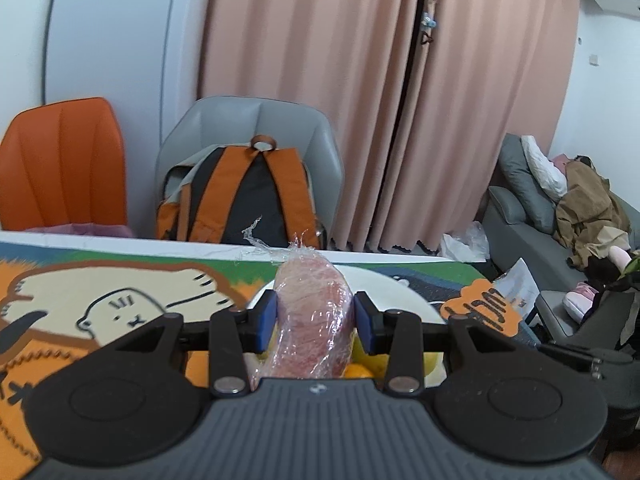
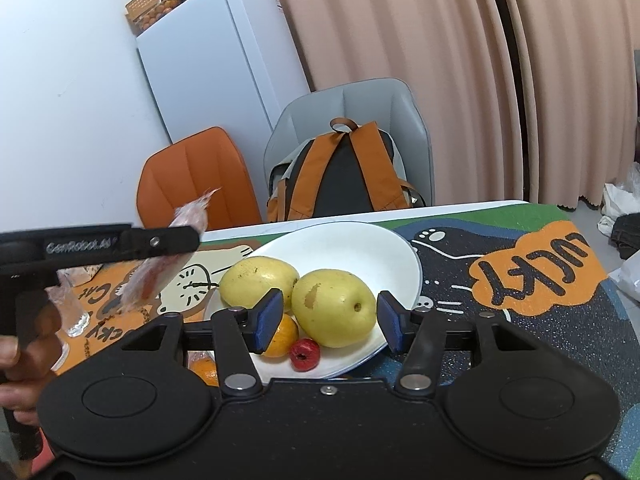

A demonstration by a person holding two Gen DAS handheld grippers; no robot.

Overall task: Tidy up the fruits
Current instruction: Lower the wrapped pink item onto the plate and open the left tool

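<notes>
Left wrist view: one plastic-wrapped pinkish fruit point(image 1: 312, 316) sits clamped in the left claw point(image 1: 315, 316), both blue pads point(image 1: 267, 318) pressing its sides at a narrow opening. Its long axis runs forward along the fingers, twisted wrap tail ahead. A white plate point(image 1: 404, 300) lies just beyond.

Right wrist view: the right claw point(image 2: 329, 318) hangs part open, empty, above the plate point(image 2: 360, 248) on the counter point(image 2: 520, 320). Between the pads: one of two yellow pears point(image 2: 334, 308). Behind its left pad, one orange point(image 2: 282, 336); below, one small red fruit point(image 2: 304, 354).

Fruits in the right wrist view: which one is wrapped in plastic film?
The pinkish fruit gripped by the left gripper, held above the mat left of the plate. The pears, oranges and red fruit on the plate are bare.
</notes>
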